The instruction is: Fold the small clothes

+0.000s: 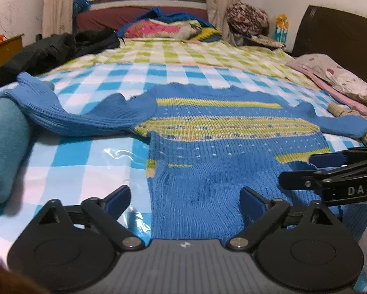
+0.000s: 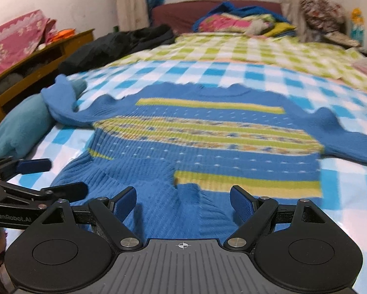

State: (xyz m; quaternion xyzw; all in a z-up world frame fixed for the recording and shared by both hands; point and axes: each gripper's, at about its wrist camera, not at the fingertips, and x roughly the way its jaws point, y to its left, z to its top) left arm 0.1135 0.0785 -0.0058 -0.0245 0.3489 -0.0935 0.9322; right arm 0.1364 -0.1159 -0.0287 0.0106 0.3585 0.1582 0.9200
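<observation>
- On the bed [image 1: 208,56], over its blue-and-white checked cover [image 1: 90,152], a small blue knitted sweater [image 1: 208,147] lies spread flat in front of me, yellow-green bands across its chest.
- Far left, a teal rolled cloth [image 1: 4,147] rests at the bed's edge, and the sweater's left sleeve [image 1: 48,107] drapes against it.
- My left claw [image 1: 184,199] hovers low over the sweater's lower left hem, fingers spread wide, nothing pinched; the near-left finger sits above bare cover, the other above the knit.
- My right claw [image 2: 183,202] is over the middle of the hem, where the ribbing is bunched up, also spread wide and gripping nothing.
- Each claw shows at the edge of the other's view, side by side and near each other.
- Right of the sweater, its other sleeve [image 2: 350,142] stretches out flat.
- Far right, pink floral bedding [image 1: 337,83] lies against the dark headboard [image 1: 340,36].
</observation>
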